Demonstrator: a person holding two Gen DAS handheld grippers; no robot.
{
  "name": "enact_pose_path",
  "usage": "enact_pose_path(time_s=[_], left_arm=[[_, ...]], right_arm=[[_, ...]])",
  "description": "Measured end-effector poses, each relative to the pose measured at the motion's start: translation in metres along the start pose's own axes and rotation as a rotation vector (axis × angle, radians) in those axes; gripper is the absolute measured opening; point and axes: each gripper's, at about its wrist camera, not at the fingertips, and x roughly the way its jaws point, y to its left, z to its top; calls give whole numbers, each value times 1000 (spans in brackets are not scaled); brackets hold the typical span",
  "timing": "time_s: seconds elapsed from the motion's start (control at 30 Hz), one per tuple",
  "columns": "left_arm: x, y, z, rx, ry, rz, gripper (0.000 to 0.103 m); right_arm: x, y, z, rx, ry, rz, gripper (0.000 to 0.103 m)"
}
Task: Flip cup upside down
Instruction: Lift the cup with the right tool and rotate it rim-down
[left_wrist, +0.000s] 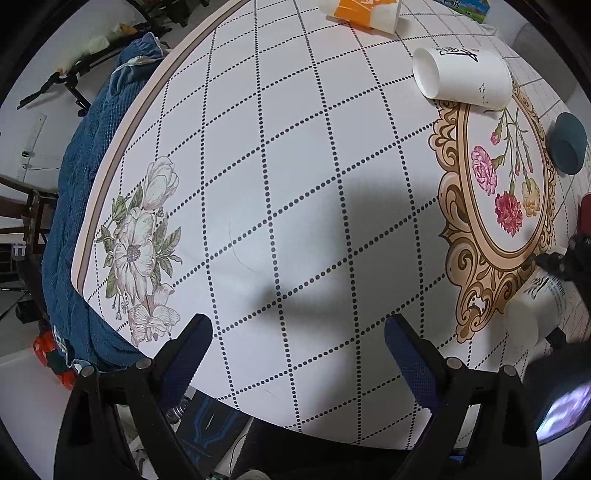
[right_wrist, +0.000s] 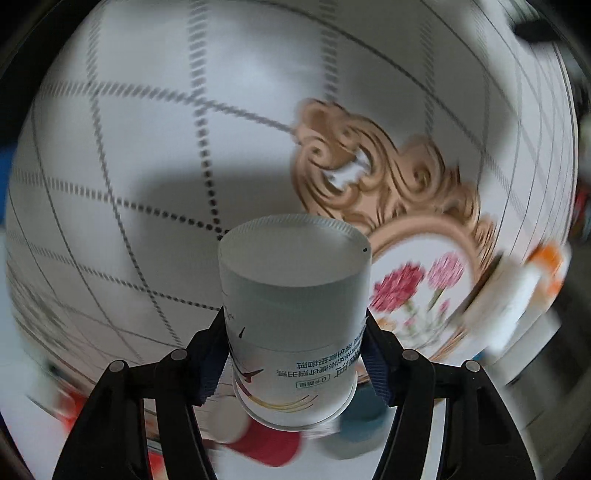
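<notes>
In the right wrist view the right claw (right_wrist: 295, 354) is clenched on a white paper cup (right_wrist: 291, 310) at lower centre of the frame. Its two blue-padded fingers (right_wrist: 210, 365) press the printed wall from either side, and the cup's closed base faces away from the camera toward the desk (right_wrist: 147, 147). The rim end lies low in the frame, partly hidden, and the printed text on the wall reads inverted. The background is blurred; a gold scroll frame with red and pink flowers sits right of the cup.

In the left wrist view the left claw (left_wrist: 297, 338) is released, fingers spread wide with nothing between them, at the bottom of the frame over bare checked tablecloth. The desk edge curves from upper centre down the left side, with a blue quilted cover (left_wrist: 92, 184) beyond it. A broad stretch of cloth lies open through the middle of the frame. A second white cup (left_wrist: 463, 75) lies on its side at upper right, a teal bowl (left_wrist: 567, 147) near the right edge, and an orange-and-white carton (left_wrist: 364, 13) at the top edge. The held cup shows at lower right.
</notes>
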Motion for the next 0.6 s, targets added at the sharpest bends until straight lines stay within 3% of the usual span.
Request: enact_pose_path(time_s=[0.3,0.6], left_arm=[[-9,1,7,11,-13,3,96],[-13,-2,7,21,-21,4,96]], right_arm=[[22,-62,-18,389,21,333,67],[57,-110,-58,809,40,637,67]])
